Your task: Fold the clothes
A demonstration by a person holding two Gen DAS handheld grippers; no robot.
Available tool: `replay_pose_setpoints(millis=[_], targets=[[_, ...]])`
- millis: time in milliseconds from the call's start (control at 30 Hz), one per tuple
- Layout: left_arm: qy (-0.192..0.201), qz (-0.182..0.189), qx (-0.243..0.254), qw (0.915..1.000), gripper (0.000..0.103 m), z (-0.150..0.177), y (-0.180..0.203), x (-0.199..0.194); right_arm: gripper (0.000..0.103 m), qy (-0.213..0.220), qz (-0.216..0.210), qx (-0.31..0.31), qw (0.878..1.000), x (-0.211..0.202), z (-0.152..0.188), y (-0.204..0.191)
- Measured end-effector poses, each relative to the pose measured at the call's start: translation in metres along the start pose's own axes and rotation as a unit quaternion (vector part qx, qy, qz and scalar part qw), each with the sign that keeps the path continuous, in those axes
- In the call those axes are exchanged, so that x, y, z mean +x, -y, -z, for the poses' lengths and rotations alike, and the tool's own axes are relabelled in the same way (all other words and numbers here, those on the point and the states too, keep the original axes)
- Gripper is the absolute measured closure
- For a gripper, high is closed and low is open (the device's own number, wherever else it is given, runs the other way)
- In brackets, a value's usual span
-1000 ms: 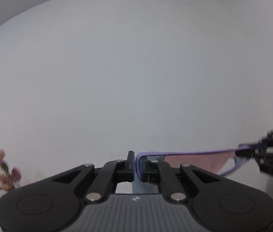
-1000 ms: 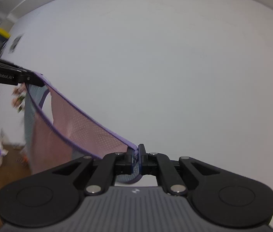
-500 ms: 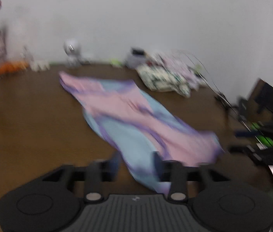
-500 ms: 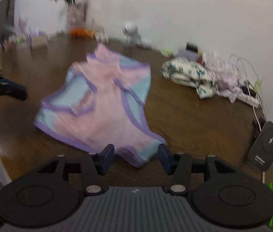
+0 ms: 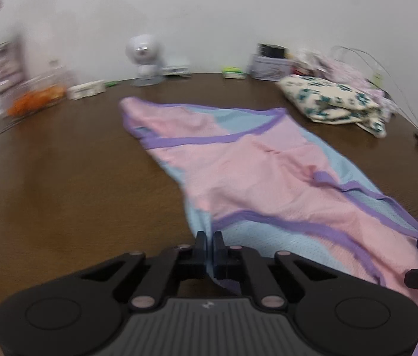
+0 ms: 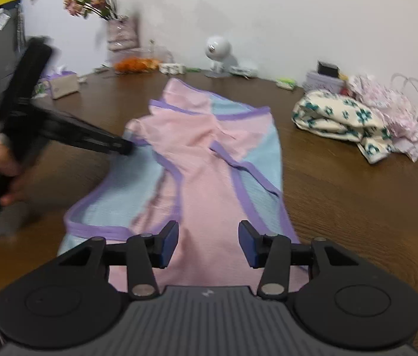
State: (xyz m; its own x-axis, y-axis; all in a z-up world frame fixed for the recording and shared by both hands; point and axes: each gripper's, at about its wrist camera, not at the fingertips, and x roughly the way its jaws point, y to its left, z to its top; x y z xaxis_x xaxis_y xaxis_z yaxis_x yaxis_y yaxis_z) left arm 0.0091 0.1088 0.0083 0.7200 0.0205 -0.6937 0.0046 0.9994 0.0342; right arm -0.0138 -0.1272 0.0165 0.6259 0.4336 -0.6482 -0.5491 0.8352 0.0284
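Two tongs here: my left tongs (image 5: 209, 244) are clamped on the lower-centre blue edge of the pink-and-blue top (image 6: 209, 160), spread on the tabletop (image 6: 342, 201). Right tongs (image 6: 208, 243) are closing, fabric between, not pinched. Thin, floppy mesh, so I'd take the purple-trimmed hems.

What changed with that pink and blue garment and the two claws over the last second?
The garment went from hanging stretched in the air between both claws to lying spread on the brown table. Both claws let go on the way down. The left claw has shut again on the blue edge; the right claw is closing, pads not pressing the cloth. The floral bundle and white camera look unmoved since they came into view.
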Motion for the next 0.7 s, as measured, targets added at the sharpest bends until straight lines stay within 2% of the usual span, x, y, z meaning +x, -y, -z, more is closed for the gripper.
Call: replay_pose_setpoints(millis=[67,200,233,267,300,333,400,467,533,633,667,700], targets=[[-0.006,0.004,-0.021,0.9998,0.101,0.016,-0.005,-0.023,0.059,-0.013,0.001,-0.003,1.0,0.001,0.008,0.004],[-0.023,0.086,-0.066,0.9938,0.094,0.025,-0.025,-0.059,0.059,-0.046,-0.013,-0.009,0.999,-0.022,0.018,0.01],[-0.02,0.092,-0.072,0.993,0.088,0.019,-0.031,-0.059,0.058,-0.055,-0.024,-0.003,0.998,-0.027,0.016,0.014],[-0.013,0.08,-0.068,0.9943,0.074,0.004,-0.037,-0.047,0.058,-0.063,-0.036,0.002,0.997,-0.032,0.013,0.018],[-0.005,0.069,-0.065,0.9955,0.068,-0.011,-0.042,-0.036,0.057,-0.071,-0.047,0.007,0.996,-0.036,0.011,0.023],[0.002,0.057,-0.061,0.9965,0.063,-0.026,-0.048,-0.024,0.056,-0.056,-0.053,0.01,0.997,-0.039,0.0,0.029],[0.017,0.034,-0.054,0.9978,0.063,-0.056,-0.059,-0.001,0.047,-0.008,-0.048,0.01,0.999,-0.035,-0.031,0.042],[0.001,0.034,-0.055,0.9979,0.061,-0.085,-0.063,0.039,0.046,0.027,-0.021,0.013,0.999,-0.009,-0.069,0.056],[-0.03,0.03,-0.059,0.9974,0.061,-0.099,-0.063,0.071,0.046,0.021,-0.013,0.021,0.999,0.037,-0.105,0.065],[-0.033,0.019,-0.056,0.9977,0.061,-0.102,-0.063,0.09,0.046,0.004,-0.001,0.026,1.0,0.102,-0.154,0.075],[-0.035,0.015,-0.055,0.9977,0.069,-0.103,-0.063,0.096,0.046,-0.002,0.006,0.023,1.0,0.12,-0.165,0.075],[-0.033,0.014,-0.059,0.9976,0.082,-0.103,-0.065,0.099,0.046,-0.009,0.011,0.022,1.0,0.139,-0.175,0.075]])
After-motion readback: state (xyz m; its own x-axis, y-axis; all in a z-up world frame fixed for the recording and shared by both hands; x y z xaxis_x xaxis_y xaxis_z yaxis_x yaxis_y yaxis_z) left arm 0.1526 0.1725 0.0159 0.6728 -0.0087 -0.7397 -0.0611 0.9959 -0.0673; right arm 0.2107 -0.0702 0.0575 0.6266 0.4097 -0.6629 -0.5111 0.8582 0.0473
